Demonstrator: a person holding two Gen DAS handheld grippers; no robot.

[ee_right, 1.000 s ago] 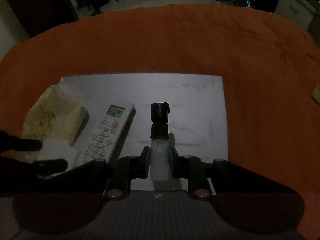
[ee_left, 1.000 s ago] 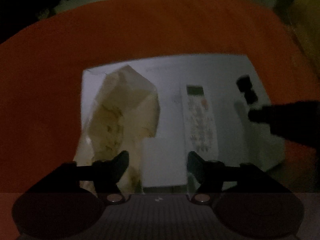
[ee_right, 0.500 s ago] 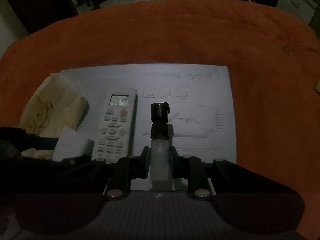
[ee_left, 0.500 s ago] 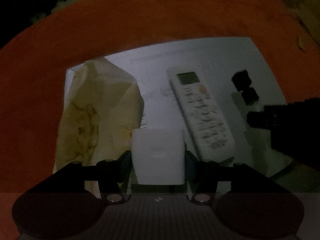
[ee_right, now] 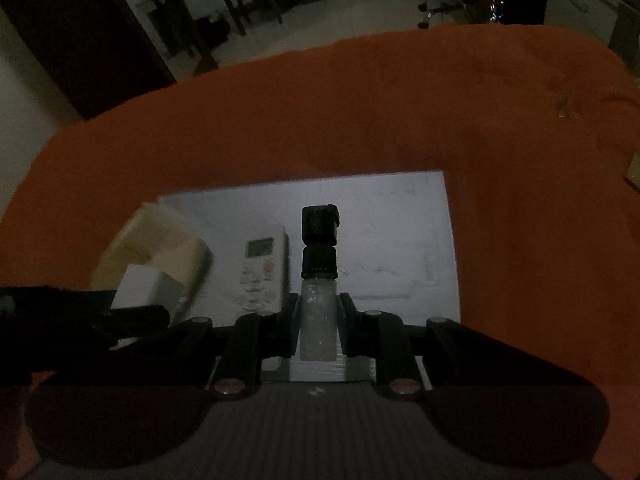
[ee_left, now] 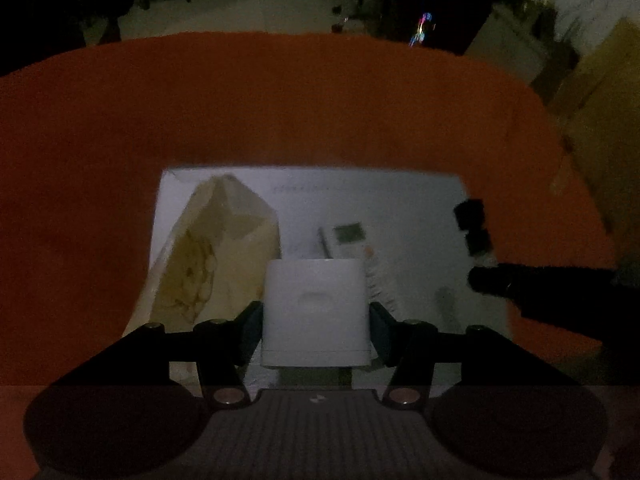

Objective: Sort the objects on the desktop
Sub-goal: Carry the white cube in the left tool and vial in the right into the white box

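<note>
1. White square plastic box (ee_left: pixel 316 312) sat pinched in your left gripper (ee_left: pixel 316 318), above the pale sheet (ee_left: pixel 400 200).
2. Your right gripper (ee_right: pixel 318 320) clamped a frosted black-capped spray bottle (ee_right: pixel 318 280) beside the white remote control (ee_right: pixel 262 272).

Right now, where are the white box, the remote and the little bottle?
white box (ee_left: pixel 316 312): left wrist view, its front face.
remote (ee_right: pixel 262 272): right wrist view, its buttons.
little bottle (ee_right: pixel 319 312): right wrist view, its clear body.

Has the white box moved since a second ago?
Yes. The white box has come up off the white sheet and sits clamped in the left tongs.
</note>
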